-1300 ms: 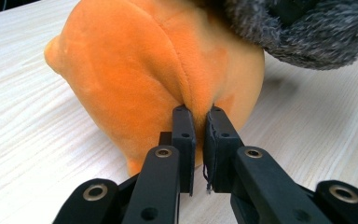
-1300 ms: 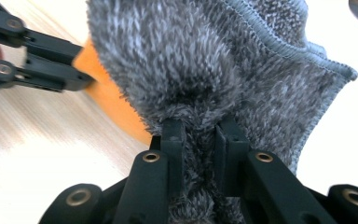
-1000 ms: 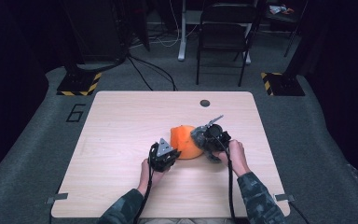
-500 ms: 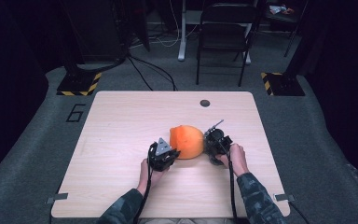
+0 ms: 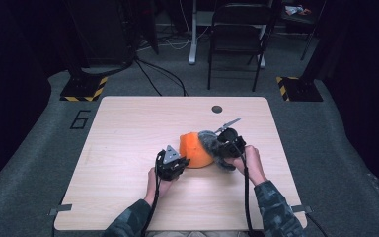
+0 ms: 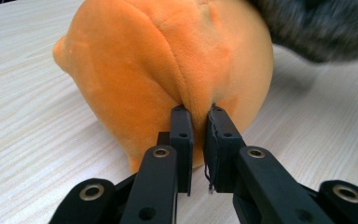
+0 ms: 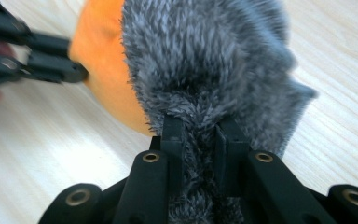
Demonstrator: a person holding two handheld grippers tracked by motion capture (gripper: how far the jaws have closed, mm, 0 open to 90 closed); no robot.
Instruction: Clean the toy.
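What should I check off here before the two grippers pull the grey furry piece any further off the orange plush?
1. Left gripper pinching a fold of the orange plush: ok, jaws closed on the fabric.
2. Right gripper gripping the grey furry piece: ok, fur bunched between the jaws.
3. Grey piece free of the orange plush: not ok, the two touch in the high view.
4. Plush resting on the table: ok in the left gripper view.
5. How the grey piece is attached: cannot tell, the join is hidden.
6. Tabletop near the plush free of other things: ok.
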